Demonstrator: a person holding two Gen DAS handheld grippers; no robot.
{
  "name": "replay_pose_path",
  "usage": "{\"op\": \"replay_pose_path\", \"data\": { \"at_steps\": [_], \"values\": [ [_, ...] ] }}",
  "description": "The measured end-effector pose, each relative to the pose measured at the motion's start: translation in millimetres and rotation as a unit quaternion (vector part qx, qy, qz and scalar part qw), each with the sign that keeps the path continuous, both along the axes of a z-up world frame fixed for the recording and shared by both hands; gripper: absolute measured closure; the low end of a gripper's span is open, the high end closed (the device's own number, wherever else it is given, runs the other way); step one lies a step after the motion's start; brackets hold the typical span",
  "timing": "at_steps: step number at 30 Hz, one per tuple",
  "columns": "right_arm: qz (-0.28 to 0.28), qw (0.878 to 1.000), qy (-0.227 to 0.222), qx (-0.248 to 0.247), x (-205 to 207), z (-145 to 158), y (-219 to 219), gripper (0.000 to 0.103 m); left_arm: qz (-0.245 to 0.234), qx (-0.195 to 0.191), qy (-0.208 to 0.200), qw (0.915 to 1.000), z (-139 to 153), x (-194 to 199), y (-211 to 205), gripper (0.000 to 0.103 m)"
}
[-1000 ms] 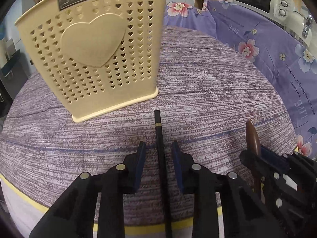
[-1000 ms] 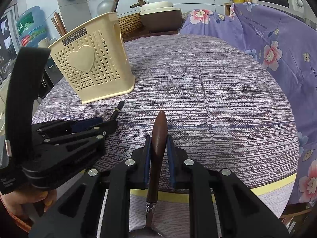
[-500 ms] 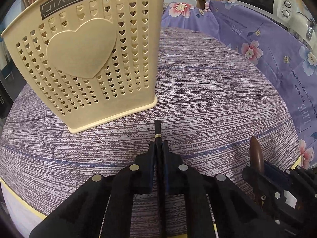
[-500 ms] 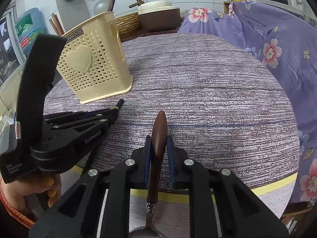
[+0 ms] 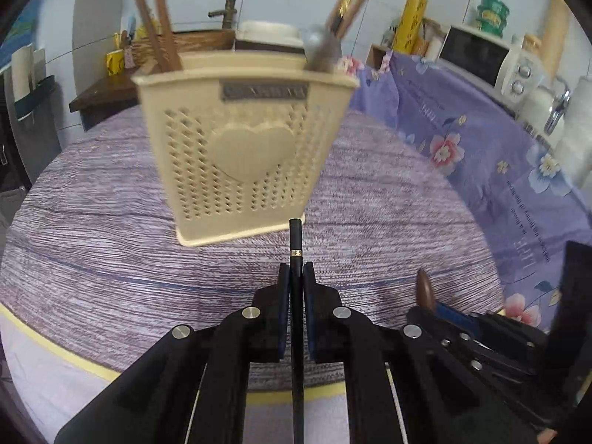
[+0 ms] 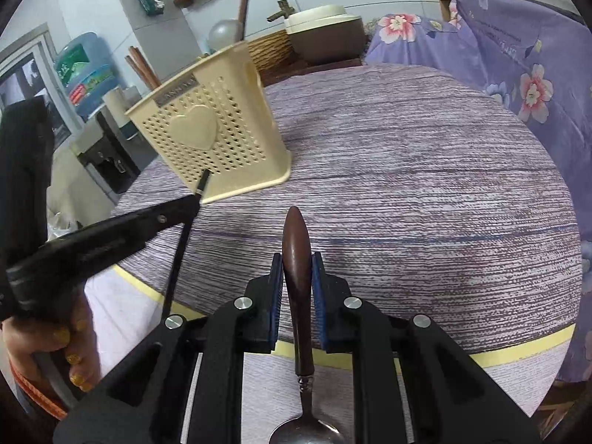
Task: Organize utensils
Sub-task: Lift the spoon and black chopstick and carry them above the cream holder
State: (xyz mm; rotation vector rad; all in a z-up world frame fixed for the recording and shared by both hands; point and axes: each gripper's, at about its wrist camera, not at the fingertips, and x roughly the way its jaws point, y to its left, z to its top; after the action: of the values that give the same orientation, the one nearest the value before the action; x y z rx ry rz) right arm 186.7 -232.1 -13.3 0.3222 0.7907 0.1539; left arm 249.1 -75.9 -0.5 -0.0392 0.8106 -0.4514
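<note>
From my left wrist view, the left gripper (image 5: 296, 277) is clamped on one black chopstick (image 5: 295, 236), its long axis pointing ahead at the cream holder (image 5: 244, 155) on the table (image 5: 92, 222), rim higher. From my right wrist view, the right gripper (image 6: 298, 277) pinches one spoon (image 6: 296, 244), handle forward; the holder sits ahead-left, nearer my left gripper.

One cream utensil basket (image 5: 244, 155), one black chopstick (image 5: 296, 244), one wooden-handled spoon (image 6: 298, 255), two grippers (image 5: 296, 277).
</note>
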Motion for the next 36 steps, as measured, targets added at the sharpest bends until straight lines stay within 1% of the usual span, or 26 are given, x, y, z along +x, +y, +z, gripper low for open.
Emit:
{"op": "replay_pose_path", "data": {
  "at_steps": [4, 9, 12, 16, 19, 24, 32, 36],
  "values": [
    [0.017, 1.0, -0.014, 0.005, -3.5, 8.8, 7.7, 0.087, 0.014, -0.03, -0.026, 0.9991, 24.8, -13.9, 25.1, 0.094],
    [0.038, 0.999, -0.021, 0.028, -10.5, 17.8, 16.1, 0.087, 0.022, -0.06, -0.041, 0.9971, 43.1, -29.5, 48.1, 0.095],
    [0.05, 0.998, -0.028, 0.038, -15.8, 23.4, 20.8, 0.087, 0.026, -0.073, -0.053, 0.9956, 51.3, -43.5, 63.7, 0.095],
    [0.055, 0.997, -0.031, 0.039, -19.4, 27.2, 26.4, 0.087, 0.023, -0.085, -0.056, 0.9945, 53.0, -53.2, 71.3, 0.095],
    [0.057, 0.997, -0.031, 0.039, -22.0, 29.7, 30.2, 0.087, 0.019, -0.102, -0.05, 0.9934, 52.9, -53.6, 76.2, 0.095],
    [0.057, 0.997, -0.037, 0.032, -26.7, 37.8, 32.4, 0.087, 0.015, -0.118, -0.049, 0.9917, 55.5, -53.1, 80.5, 0.095],
    [0.06, 0.996, -0.057, 0.029, -21.7, 56.2, 30.3, 0.087, 0.015, -0.119, -0.069, 0.9904, 69.3, -51.8, 83.2, 0.095],
    [0.057, 0.996, -0.072, 0.016, -14.3, 68.7, 32.0, 0.087, 0.016, -0.108, -0.085, 0.9904, 77.6, -46.7, 78.2, 0.095]
  ]
}}
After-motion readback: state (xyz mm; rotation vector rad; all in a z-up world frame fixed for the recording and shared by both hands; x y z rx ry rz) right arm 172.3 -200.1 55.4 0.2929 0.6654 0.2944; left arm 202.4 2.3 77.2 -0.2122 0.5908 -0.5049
